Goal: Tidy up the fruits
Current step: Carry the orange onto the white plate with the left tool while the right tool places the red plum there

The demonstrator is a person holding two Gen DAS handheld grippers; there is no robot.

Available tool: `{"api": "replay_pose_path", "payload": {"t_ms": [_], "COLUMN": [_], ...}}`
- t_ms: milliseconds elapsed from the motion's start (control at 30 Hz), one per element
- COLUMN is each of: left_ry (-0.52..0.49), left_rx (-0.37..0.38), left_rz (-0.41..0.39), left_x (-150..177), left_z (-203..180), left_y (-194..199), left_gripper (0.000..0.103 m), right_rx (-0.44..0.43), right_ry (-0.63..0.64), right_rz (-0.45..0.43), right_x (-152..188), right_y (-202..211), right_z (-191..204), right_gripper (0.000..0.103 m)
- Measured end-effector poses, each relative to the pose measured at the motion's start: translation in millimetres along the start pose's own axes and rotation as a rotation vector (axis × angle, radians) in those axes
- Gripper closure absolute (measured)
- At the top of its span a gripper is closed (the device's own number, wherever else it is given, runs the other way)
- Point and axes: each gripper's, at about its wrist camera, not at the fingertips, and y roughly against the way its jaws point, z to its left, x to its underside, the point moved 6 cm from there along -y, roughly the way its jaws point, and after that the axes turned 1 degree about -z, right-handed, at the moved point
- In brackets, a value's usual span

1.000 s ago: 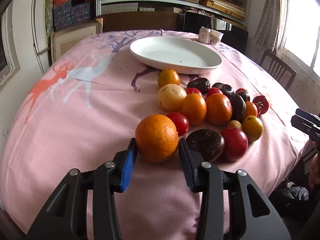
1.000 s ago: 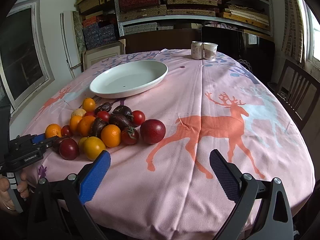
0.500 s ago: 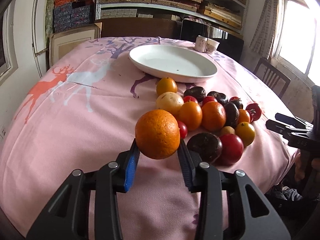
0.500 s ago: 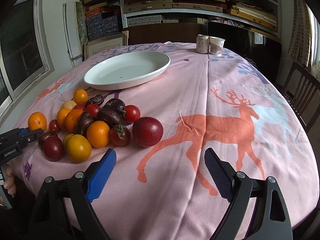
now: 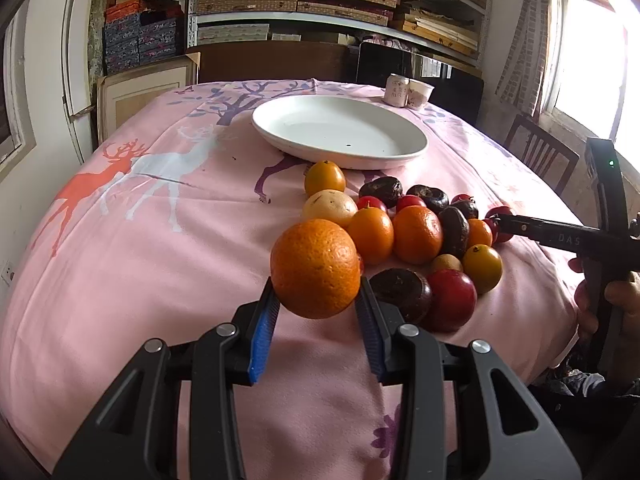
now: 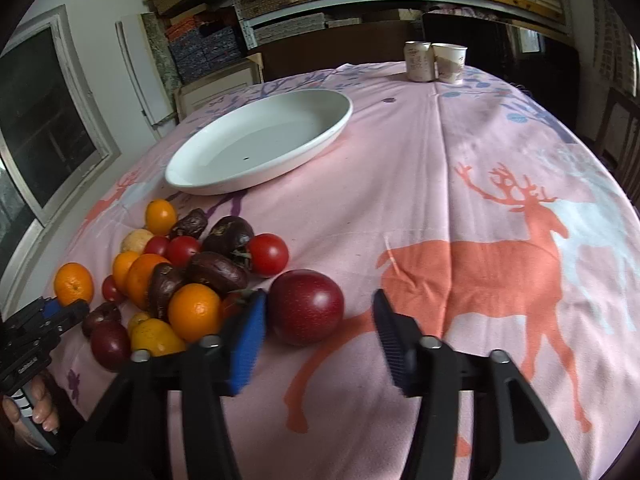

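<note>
Left wrist: left tool (image 5: 316, 312) clenches the lifted orange (image 5: 315, 268); right tool (image 6: 320, 320), unclenched, has been closing round the plum (image 6: 306, 306).

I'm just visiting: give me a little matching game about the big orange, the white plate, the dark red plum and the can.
1 big orange
2 white plate
3 dark red plum
4 can

A empty
B beside the paper cup
C up off the cloth
D resting on the cloth

Pairs: 1-C, 2-A, 3-D, 4-B
</note>
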Motion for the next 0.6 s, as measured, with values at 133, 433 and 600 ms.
{"api": "replay_pose_path", "payload": {"t_ms": [133, 433, 600], "left_ry": [0.017, 0.012, 0.038], "left_rx": [-0.003, 0.036, 0.054], "left_rz": [-0.002, -0.029, 0.007], "left_x": [-2.7, -48.0, -99.6], "left_z": [4.2, 0.0, -5.3], "left_y": [-0.7, -6.9, -44.8], "left_gripper": [0.065, 0.065, 0.065], "right_rx": [-0.010, -0.067, -0.108], "right_ry": [0.005, -0.044, -0.025], "right_rz": [0.007, -0.077, -0.083], "right_x": [1.6, -44.0, -87.5], "right_y": [3.0, 23.2, 3.5], "right_z": [2.2, -4.4, 21.2], "right_gripper": [0.066, 0.066, 0.066]}}
